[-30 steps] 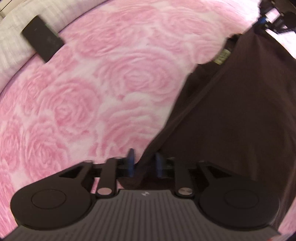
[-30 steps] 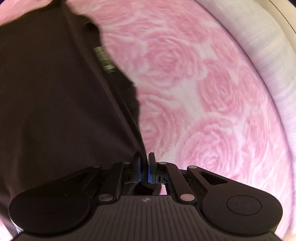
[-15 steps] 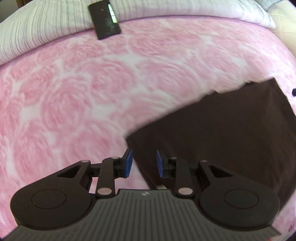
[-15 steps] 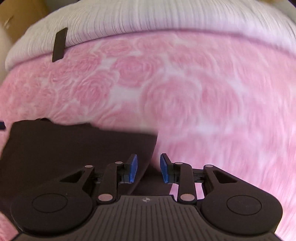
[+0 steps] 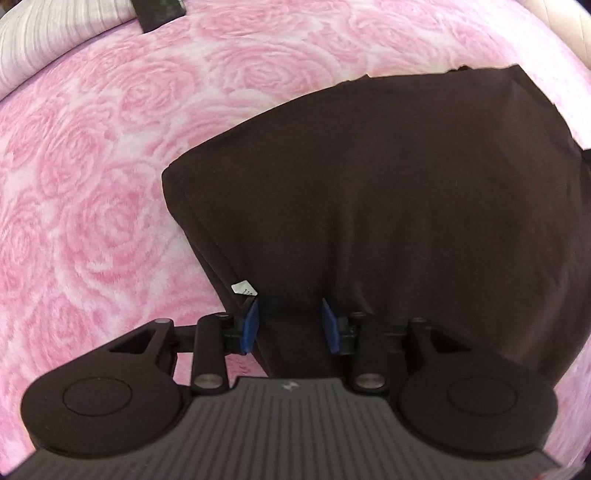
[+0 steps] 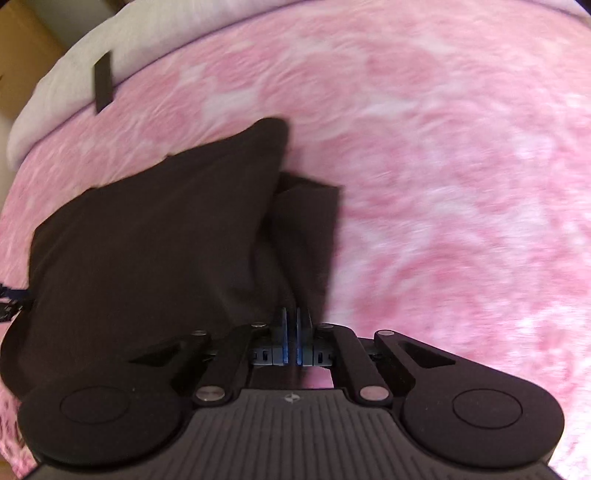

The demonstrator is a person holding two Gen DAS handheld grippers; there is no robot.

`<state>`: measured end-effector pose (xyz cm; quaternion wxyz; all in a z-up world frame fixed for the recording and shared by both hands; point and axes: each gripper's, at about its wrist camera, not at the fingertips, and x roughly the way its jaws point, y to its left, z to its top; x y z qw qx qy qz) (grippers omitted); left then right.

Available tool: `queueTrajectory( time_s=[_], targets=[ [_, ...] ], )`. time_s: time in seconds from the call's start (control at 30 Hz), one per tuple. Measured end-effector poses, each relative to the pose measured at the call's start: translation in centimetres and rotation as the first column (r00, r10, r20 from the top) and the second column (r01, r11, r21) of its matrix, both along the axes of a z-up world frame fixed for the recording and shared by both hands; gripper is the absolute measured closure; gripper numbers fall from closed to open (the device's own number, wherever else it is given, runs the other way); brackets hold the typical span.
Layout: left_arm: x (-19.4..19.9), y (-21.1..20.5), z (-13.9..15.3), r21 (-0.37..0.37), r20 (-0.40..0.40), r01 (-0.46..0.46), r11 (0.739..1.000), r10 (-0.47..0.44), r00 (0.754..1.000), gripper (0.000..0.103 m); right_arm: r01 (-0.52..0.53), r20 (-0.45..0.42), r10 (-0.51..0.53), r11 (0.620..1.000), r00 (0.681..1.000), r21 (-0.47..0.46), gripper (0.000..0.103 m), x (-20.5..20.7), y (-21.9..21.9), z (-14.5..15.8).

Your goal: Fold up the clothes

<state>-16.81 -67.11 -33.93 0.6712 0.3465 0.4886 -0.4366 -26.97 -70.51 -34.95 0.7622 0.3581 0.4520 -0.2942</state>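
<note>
A dark brown garment lies folded on the pink rose blanket. A white label pokes out at its near left edge. My left gripper is open, with the garment's near edge lying between its blue fingers. In the right wrist view the garment spreads to the left, and a loose flap runs toward me. My right gripper is shut on that flap's near end.
A flat black rectangular object lies at the blanket's far edge, also seen in the right wrist view. White striped bedding borders the blanket. A cardboard box stands beyond it at the far left.
The garment went from hanging between both grippers to lying on the blanket. Both grippers were open half a second ago; the right has now shut on the flap, the left stays open.
</note>
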Motion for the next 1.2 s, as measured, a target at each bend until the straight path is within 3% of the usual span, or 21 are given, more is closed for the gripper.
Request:
queueTrajectory(
  time_s=[0.13,0.23,0.3,0.37,0.47,0.57,0.6,0.77,0.87,1.0,1.2],
  targets=[
    [-0.3,-0.4,0.1,0.024,0.023,0.017,1.000,-0.018,1.000,0.067,-0.009,-0.022,0.007,0.995,1.000,-0.098,0.099,0.2,-0.2,1.4],
    [-0.5,-0.5,0.0,0.025,0.028,0.000,1.000,-0.001,1.000,0.067,0.015,0.036,-0.011,0.993,0.999,-0.116,0.095,0.8,-2.2,2.1],
    [-0.6,-0.5,-0.1,0.025,0.029,-0.011,1.000,0.010,1.000,0.067,-0.008,0.082,0.018,0.993,0.996,-0.115,0.075,2.1,-3.7,2.2],
    [-0.6,-0.4,-0.2,0.024,0.029,-0.020,1.000,0.019,0.999,0.067,-0.053,0.109,0.064,0.993,0.992,-0.103,0.065,3.8,-5.1,1.7],
    [-0.6,-0.2,-0.3,0.021,0.026,-0.032,0.999,0.032,0.999,0.065,-0.122,0.099,0.128,0.991,0.987,-0.064,0.066,6.5,-6.8,-0.1],
    [-0.5,-0.1,-0.4,0.019,0.024,-0.038,0.999,0.038,0.999,0.063,-0.182,0.047,0.185,0.981,0.982,-0.059,0.093,9.0,-7.9,-1.9],
    [-0.4,0.0,-0.4,0.018,0.023,-0.040,0.999,0.040,0.999,0.061,-0.179,0.035,0.182,0.981,0.983,-0.080,0.094,9.2,-8.1,-2.0],
    [-0.3,0.3,-0.3,0.015,0.019,-0.054,0.998,0.053,0.998,0.060,-0.048,0.021,0.053,0.982,0.998,-0.180,0.089,7.9,-9.0,-0.8],
    [-0.2,0.6,0.7,-0.004,0.018,-0.094,0.996,0.094,0.995,0.066,-0.015,0.059,0.026,0.984,0.998,-0.179,0.086,5.9,-8.3,0.8],
    [0.0,1.4,1.9,-0.051,-0.017,-0.158,0.986,0.158,0.987,0.069,-0.053,0.113,0.064,0.993,0.991,-0.101,0.078,3.1,-4.6,1.8],
    [-0.7,0.8,1.4,-0.041,-0.022,-0.143,0.989,0.142,0.990,0.070,-0.072,0.104,0.069,0.997,0.992,0.026,0.076,2.5,-3.0,-1.8]
  ],
)
